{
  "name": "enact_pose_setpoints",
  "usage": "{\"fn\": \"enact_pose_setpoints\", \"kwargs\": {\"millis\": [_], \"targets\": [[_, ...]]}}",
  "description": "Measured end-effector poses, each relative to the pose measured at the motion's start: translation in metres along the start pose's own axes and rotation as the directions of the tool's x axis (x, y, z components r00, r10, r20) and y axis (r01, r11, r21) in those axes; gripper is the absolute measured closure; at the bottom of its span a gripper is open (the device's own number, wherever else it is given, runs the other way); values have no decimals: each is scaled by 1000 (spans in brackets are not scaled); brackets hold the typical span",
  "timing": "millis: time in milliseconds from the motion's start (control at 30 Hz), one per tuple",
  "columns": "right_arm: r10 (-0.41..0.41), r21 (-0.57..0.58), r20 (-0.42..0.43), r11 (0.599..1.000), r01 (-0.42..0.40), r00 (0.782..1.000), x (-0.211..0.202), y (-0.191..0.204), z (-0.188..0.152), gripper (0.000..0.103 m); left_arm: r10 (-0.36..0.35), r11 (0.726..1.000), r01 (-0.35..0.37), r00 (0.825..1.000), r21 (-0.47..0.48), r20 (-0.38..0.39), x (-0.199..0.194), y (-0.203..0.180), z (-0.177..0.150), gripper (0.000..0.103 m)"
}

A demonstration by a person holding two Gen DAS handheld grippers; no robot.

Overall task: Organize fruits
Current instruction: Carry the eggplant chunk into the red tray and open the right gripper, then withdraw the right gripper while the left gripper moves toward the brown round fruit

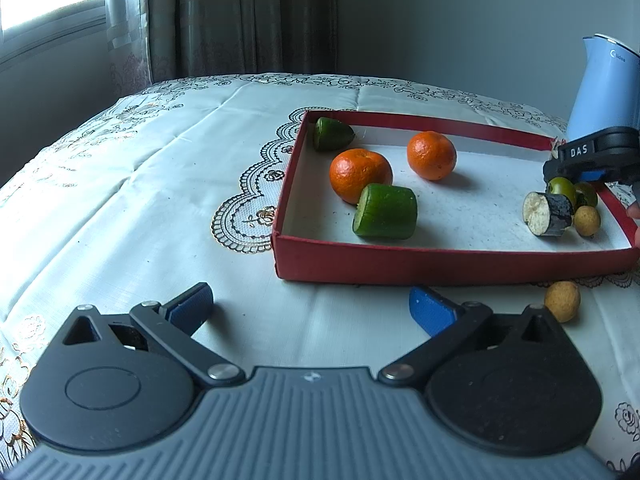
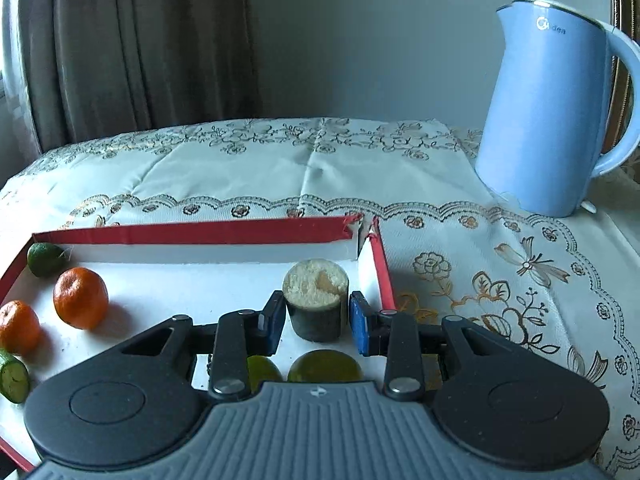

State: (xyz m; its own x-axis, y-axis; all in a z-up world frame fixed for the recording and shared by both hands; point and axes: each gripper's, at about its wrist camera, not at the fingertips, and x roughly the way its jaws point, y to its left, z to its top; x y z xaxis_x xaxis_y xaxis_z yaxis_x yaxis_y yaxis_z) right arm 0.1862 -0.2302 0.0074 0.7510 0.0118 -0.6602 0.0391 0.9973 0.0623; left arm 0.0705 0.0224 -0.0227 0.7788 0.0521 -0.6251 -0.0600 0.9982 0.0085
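The left tongs (image 1: 311, 310) hover open over the worktop (image 1: 160, 200), near the red tray (image 1: 440, 266). Inside the tray, left to right: a green piece (image 1: 332, 133), two oranges (image 1: 359, 175), a green cylinder (image 1: 386, 211), then a dark-skinned cut piece (image 2: 316, 304) standing between the open right tongs (image 2: 316, 322), untouched. A blue kettle (image 2: 548, 120) stands far right.

kettle (image 2: 548, 120) blocks right, tray wall (image 2: 378, 268) beside jaws

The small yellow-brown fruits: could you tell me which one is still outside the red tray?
The yellow-brown fruit on the tablecloth, just beyond the red tray's near wall; the other one lies inside, beside the dark sugarcane piece.
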Motion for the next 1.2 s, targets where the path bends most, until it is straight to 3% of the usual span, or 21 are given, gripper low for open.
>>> {"fn": "enact_pose_setpoints", "kwargs": {"millis": [133, 267, 533, 833, 1033, 1200], "targets": [[16, 30, 27, 999, -17, 999, -16, -7, 2, 56, 0, 1000, 0, 1000, 0, 0, 0, 0, 0, 0], [48, 58, 72, 997, -52, 996, -46, -19, -5, 55, 0, 1000, 0, 1000, 0, 0, 0, 0, 0, 0], [112, 112, 105, 986, -123, 988, -109, -48, -67, 47, 5, 1000, -5, 1000, 0, -1, 0, 0, -1, 0], [60, 42, 95, 997, -65, 994, -125, -50, -114, 44, -2, 1000, 2, 1000, 0, 2, -2, 0, -1, 0], [91, 29, 79, 995, -94, 993, -118, -49, -116, 36, -113, 993, 115, 993, -41, 29, -28, 6, -7, 0], [99, 26, 58, 995, -101, 993, -115, -49, -119, 36, -210, 978, 210, 977, 4, 27, -47, -23, -7, 0]]}}
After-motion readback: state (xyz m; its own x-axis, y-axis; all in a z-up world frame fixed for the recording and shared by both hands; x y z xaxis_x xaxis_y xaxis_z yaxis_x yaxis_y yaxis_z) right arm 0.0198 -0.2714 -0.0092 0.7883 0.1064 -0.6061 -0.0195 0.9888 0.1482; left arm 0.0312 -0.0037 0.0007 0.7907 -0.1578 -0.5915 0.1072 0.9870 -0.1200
